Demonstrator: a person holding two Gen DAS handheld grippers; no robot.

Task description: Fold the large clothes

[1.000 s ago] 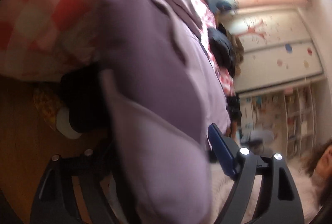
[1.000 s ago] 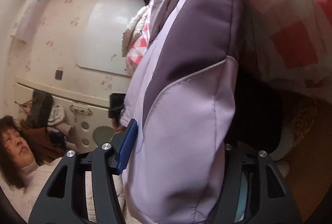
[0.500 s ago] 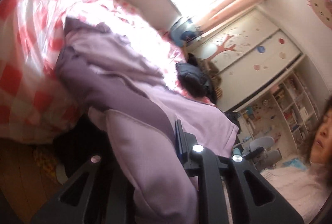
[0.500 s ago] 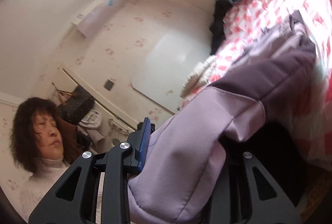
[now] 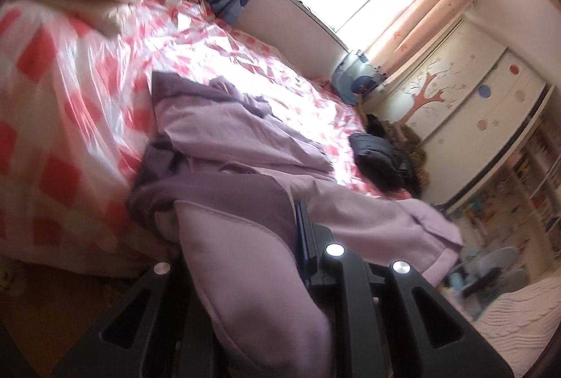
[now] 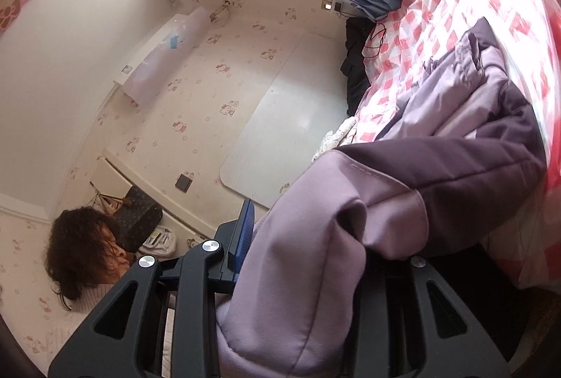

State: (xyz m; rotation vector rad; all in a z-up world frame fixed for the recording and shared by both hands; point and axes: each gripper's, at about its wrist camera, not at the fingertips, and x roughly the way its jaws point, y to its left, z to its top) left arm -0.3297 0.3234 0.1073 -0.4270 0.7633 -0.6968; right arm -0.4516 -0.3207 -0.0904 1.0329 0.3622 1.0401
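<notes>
step in hand: lifting one edge of the jacket (image 5: 231, 132) off the bed (image 5: 70, 118), start of a fold. left hand-held gripper (image 5: 242, 248) is pressed together on a pale lilac fold of the jacket. right hand-held gripper (image 6: 308, 237) pinches a thicker bunch of the same jacket (image 6: 473, 174). the rest trails ahead of both onto the bed, beyond the fingers, dark purple panel nearest, pale lining further out.

next move, as i judge it: carry the held edge forward over the lying part, both sides level, keeping the cloth taut so it doesn't bunch.

containers: none near the grippers. shelves (image 5: 536, 174) stand far off to the left gripper's right; contents too blurred to tell.
</notes>
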